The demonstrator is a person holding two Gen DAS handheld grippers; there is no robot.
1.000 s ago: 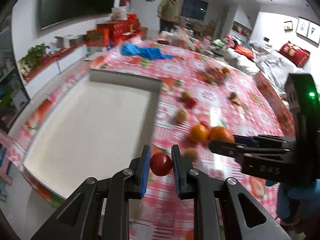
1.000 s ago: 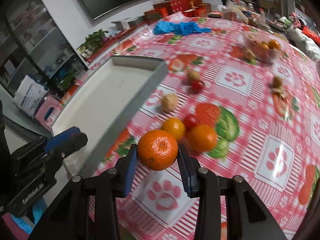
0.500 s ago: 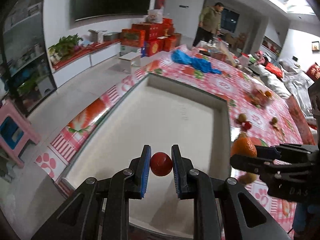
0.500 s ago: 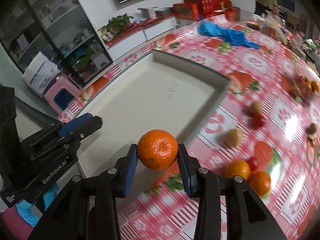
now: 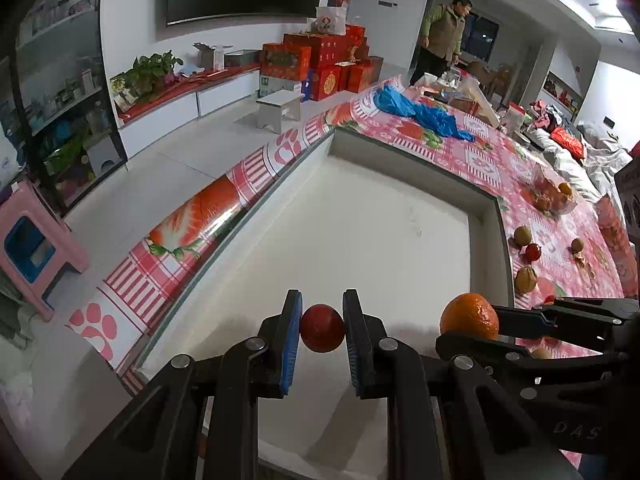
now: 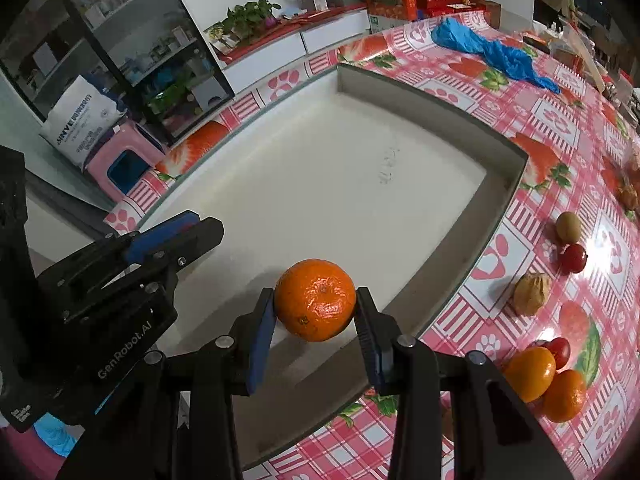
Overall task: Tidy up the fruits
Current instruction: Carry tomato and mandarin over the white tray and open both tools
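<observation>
My left gripper point(image 5: 322, 330) is shut on a small red fruit point(image 5: 322, 328) and hangs over the near part of a wide, shallow white tray point(image 5: 360, 216). The right gripper point(image 6: 315, 306) is shut on a large orange point(image 6: 315, 299), also above the tray's point(image 6: 320, 176) near part. In the left wrist view that orange point(image 5: 470, 315) and the right gripper show at the right. The left gripper's fingers point(image 6: 168, 236) appear at the left of the right wrist view. Nothing lies inside the tray.
Loose fruit lies on the pink checked tablecloth point(image 6: 568, 128) right of the tray: two oranges point(image 6: 546, 376), small red fruits point(image 6: 573, 258), a walnut point(image 6: 531, 293), a brown fruit point(image 6: 568, 226). A blue cloth point(image 6: 492, 52) lies at the far end. A person point(image 5: 442, 36) stands beyond the table. A pink stool point(image 5: 30, 244) is on the floor left.
Both grippers, each still holding its fruit, have swung left from above the tablecloth to above the white tray.
</observation>
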